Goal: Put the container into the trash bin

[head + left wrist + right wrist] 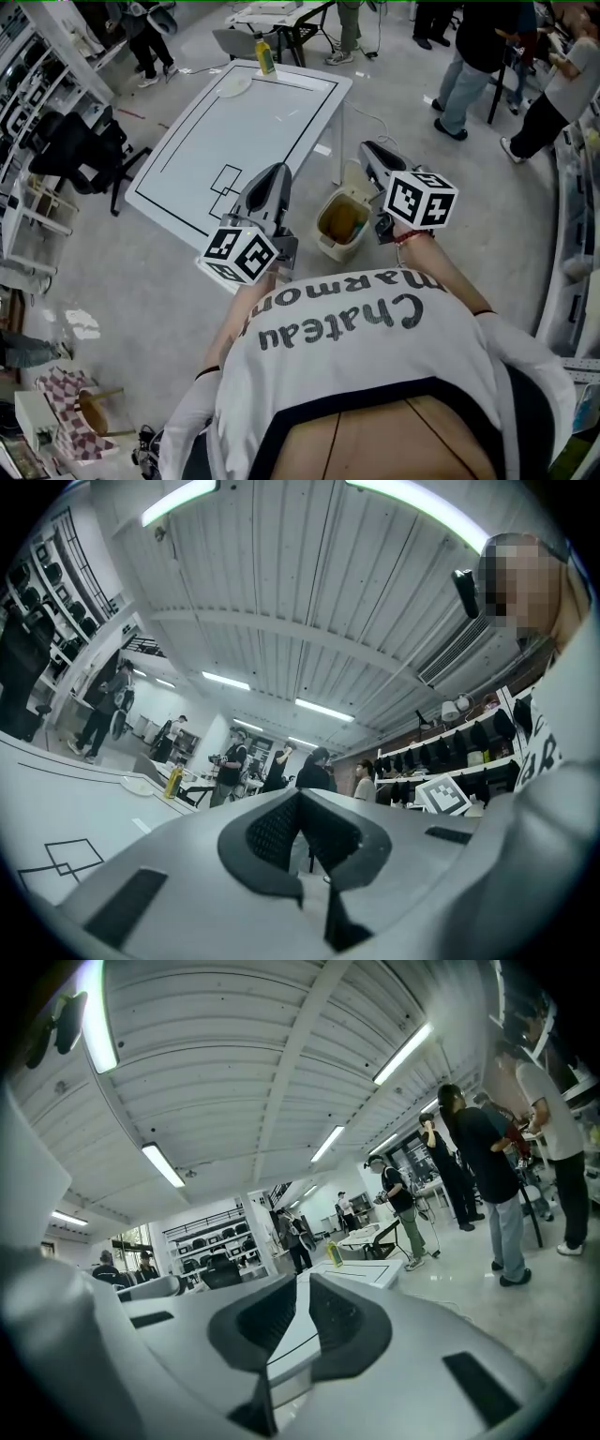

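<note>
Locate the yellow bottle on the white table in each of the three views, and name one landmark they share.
Head view: the yellow bottle stands top centre, at the table's far edge.
Left gripper view: the bottle is left of centre, beyond the jaws.
Right gripper view: the bottle is small, just right of centre, above the jaws.
Shared landmark: the white table with its black outline.

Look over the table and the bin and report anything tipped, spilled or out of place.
Nothing stands out. The yellow bottle stands upright at the far edge of the table, a white dish beside it, and the trash bin sits upright on the floor next to the table.
</note>
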